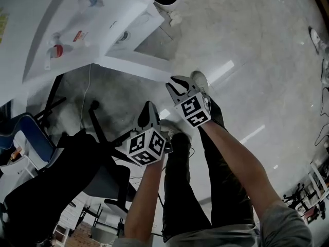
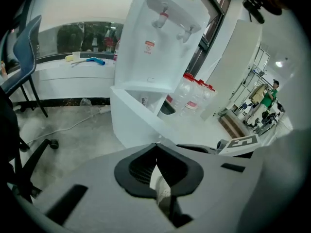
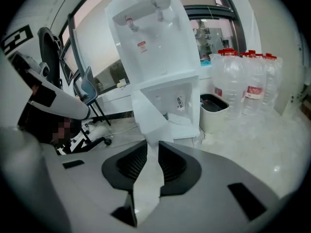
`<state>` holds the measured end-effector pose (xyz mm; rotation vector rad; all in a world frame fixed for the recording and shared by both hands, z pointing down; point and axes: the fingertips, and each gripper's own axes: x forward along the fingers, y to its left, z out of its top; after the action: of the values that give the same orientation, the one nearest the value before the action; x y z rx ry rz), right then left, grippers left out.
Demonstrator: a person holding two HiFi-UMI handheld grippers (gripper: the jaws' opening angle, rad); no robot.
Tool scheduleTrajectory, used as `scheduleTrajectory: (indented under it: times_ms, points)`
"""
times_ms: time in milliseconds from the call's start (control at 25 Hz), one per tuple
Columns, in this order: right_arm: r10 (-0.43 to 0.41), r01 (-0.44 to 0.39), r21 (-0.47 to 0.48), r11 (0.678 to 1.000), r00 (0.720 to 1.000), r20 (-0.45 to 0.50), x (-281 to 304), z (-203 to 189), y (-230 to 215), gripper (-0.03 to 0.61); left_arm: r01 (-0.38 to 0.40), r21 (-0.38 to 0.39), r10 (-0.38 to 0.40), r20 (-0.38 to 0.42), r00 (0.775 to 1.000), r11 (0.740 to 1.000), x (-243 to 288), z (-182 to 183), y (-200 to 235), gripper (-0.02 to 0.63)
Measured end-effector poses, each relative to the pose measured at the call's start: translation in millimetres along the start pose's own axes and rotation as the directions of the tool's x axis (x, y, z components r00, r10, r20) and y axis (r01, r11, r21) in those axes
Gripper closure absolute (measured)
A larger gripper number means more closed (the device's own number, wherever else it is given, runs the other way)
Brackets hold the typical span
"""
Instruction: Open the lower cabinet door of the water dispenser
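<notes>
one water dispenser (image 3: pixel 155 57), two taps (image 3: pixel 129 21), two tools (image 1: pixel 149 107) (image 1: pixel 177 84)

The left gripper (image 2: pixel 156 148), jaws closed with tips touching and nothing between them, faces a white water dispenser (image 2: pixel 160 47) whose lower door (image 2: pixel 133 125) stands swung open. Red-capped bottles (image 2: pixel 194 95) crowd just beside it, a blue chair (image 2: pixel 25 57) at far left.

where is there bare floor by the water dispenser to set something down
Bare floor lies in front of the bottles and bin, right of the open door. Left of the water dispenser is crowded with chairs.
</notes>
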<state>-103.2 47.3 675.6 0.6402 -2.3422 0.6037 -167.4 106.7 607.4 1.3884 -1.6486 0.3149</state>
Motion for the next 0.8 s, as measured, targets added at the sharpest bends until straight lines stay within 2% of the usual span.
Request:
scheduleTrajectory:
  times_ms: [200,320,600,800]
  points:
    - [-0.099,0.097,0.126,0.987,0.995,0.013,-1.0,-13.9,31.4,0.503,0.019,0.018,-0.019,0.011,1.0,1.0,-27.0,-14.0,26.3,0.604]
    - [-0.136,0.131,0.163,0.978,0.991,0.018,-0.1,-19.6,50.3,0.503,0.018,0.022,-0.019,0.013,1.0,1.0,-41.7,-25.2,45.5,0.604]
    - [-0.164,0.159,0.232,0.96,0.986,0.005,8.1,-31.9,95.8,0.505,0.013,0.021,-0.013,0.006,1.0,1.0,-68.8,-49.4,82.4,0.604]
    - [-0.126,0.125,0.239,0.963,0.992,-0.01,19.2,-38.7,133.1,0.505,-0.006,-0.002,0.006,0.013,1.0,1.0,-84.5,-59.0,107.6,0.604]
